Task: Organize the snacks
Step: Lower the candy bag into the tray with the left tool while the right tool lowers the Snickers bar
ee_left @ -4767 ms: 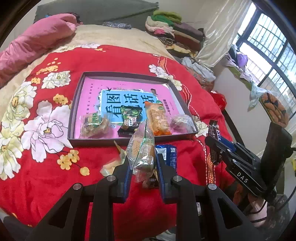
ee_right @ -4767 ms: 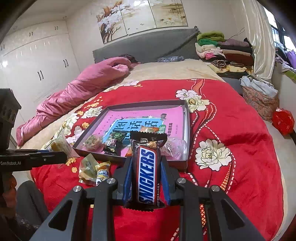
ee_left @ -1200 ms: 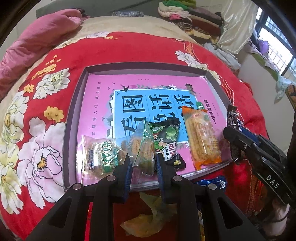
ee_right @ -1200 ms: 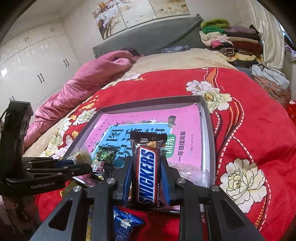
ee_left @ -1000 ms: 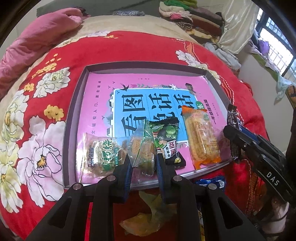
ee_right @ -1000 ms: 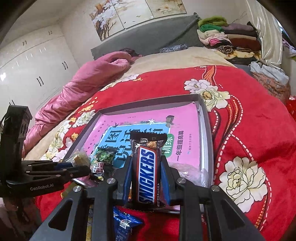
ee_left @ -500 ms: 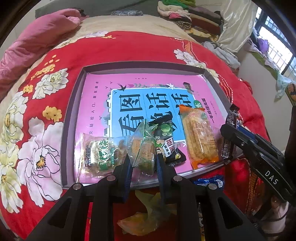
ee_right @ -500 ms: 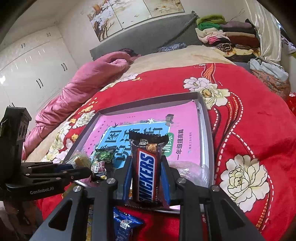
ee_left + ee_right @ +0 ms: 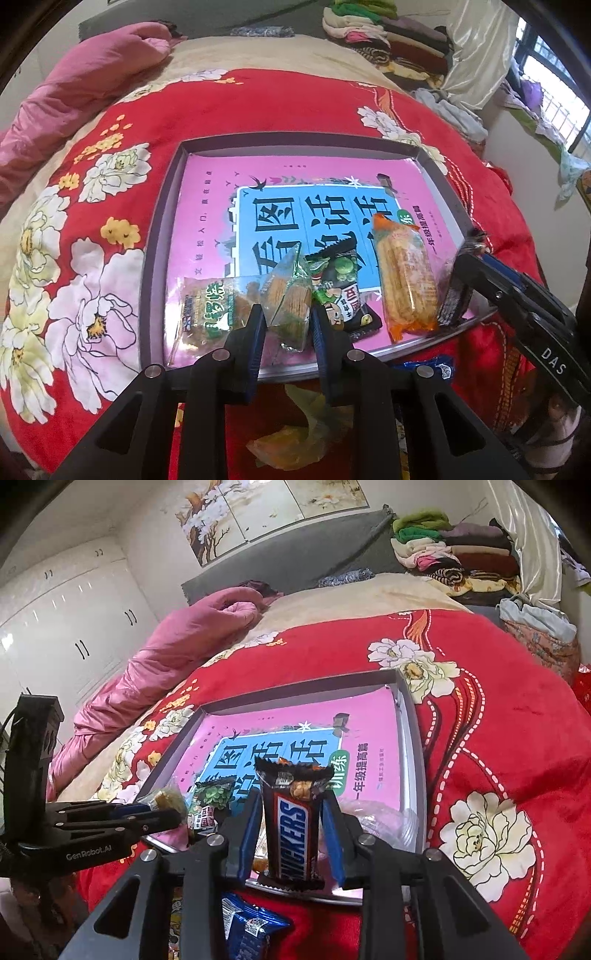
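L hand-held gripper (image 9: 286, 330) is clenched on a clear-wrapped cracker pack (image 9: 286, 295), held just over the near edge of the tray (image 9: 162, 236), between the green-label biscuit pack (image 9: 210, 308) at its 9 o'clock and the dark green-pea snack bag (image 9: 340, 291) at its 3 o'clock. Whether the cracker pack touches the tray floor can't be told.

Orange wafer pack (image 9: 404, 277) lies further toward 3 o'clock, inside the tray, on the pink book cover (image 9: 207, 195) w/ blue panel.

R hand-held gripper (image 9: 291, 834) has its pads spread a bit wider than the Snickers bar (image 9: 293, 819); gaps show on both sides, so it looks released or barely touching. The bar stands upright, its lower end at the tray's near rim (image 9: 410, 738). In the left wrist view the same gripper (image 9: 456, 291) comes in from 3 o'clock beside the wafer pack.

Outside the tray, toward 6 o'clock on the red floral bedspread (image 9: 258, 107): a blue snack packet (image 9: 247, 928) & a yellow-green wrapper (image 9: 295, 432). A clear bag (image 9: 384, 819) sits in the tray at about 2 o'clock from the R gripper.
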A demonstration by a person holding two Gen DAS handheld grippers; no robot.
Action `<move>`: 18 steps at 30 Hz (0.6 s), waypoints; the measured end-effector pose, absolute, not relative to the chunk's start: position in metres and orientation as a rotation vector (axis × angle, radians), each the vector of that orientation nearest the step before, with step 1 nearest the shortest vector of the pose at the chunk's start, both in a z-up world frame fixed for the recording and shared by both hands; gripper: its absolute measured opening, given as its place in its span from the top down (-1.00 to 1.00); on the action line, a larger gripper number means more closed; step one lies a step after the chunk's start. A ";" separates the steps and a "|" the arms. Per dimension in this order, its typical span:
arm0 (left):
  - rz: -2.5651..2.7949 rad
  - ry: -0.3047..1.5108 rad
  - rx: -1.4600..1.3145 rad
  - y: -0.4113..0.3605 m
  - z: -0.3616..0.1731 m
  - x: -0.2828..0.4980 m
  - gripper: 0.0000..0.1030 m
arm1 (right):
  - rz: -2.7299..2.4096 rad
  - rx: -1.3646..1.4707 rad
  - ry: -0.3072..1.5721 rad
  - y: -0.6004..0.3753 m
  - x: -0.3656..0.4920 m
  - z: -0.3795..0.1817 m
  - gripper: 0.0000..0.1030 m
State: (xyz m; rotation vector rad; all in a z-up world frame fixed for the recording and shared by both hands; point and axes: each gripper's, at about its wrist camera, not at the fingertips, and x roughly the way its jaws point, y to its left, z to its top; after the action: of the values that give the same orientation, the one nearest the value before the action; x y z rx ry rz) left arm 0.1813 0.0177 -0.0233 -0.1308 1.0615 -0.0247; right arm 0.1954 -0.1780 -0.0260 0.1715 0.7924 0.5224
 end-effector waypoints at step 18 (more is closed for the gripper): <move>-0.021 1.020 -0.184 0.033 -0.007 0.173 -0.06 | 0.534 0.195 0.763 -0.188 0.194 -0.017 0.26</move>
State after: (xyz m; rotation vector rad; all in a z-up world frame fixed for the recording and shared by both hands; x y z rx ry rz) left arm 0.1728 0.0328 -0.0070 -0.1835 1.0201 -0.0214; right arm 0.1935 -0.1876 -0.0171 0.1954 0.7635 0.5336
